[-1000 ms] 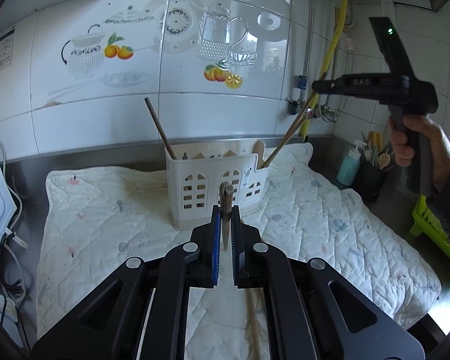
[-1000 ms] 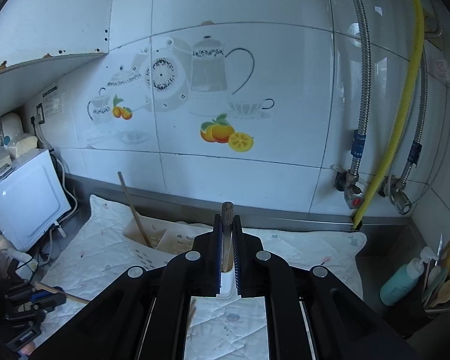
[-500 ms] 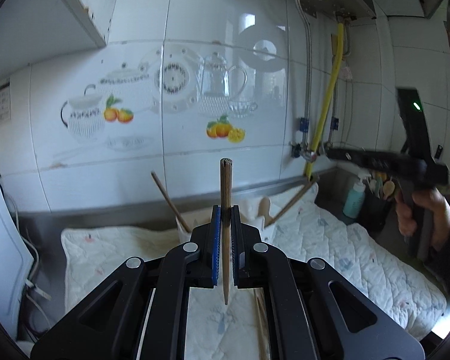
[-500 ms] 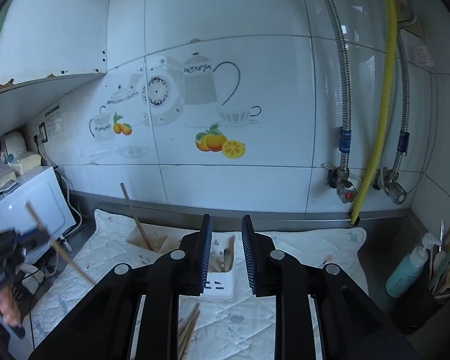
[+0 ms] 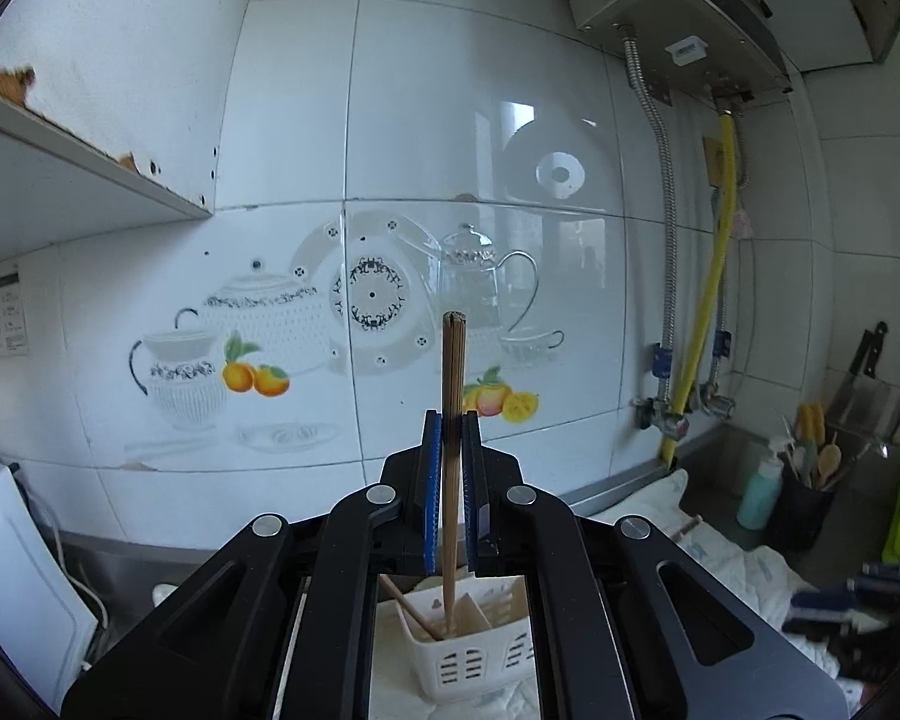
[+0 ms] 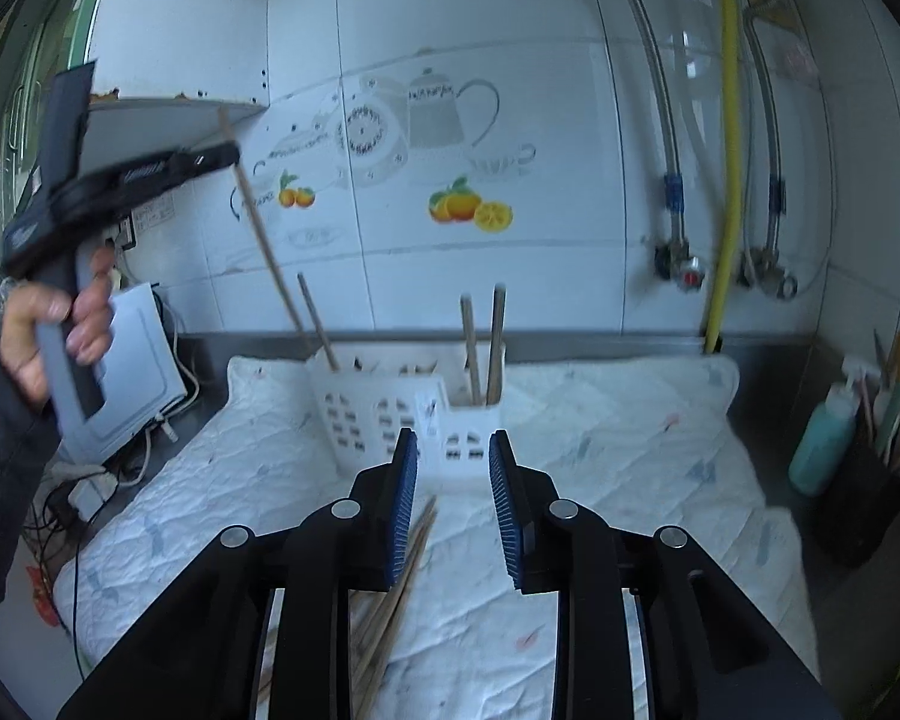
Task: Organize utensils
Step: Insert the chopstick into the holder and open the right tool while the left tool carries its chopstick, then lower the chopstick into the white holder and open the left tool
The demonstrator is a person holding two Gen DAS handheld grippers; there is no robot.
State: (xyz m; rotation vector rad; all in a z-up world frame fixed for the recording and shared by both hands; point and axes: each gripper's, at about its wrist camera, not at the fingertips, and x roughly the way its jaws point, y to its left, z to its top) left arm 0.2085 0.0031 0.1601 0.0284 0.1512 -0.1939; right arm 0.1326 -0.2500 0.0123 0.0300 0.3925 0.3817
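White tiled wall behind a quilted mat carrying the utensil caddy. My left gripper clamps one chopstick upright, its tip over the caddy's compartments; tilted, it could snag a divider. My right gripper, jaws just opened and empty, hangs above loose chopsticks; it may scatter them.
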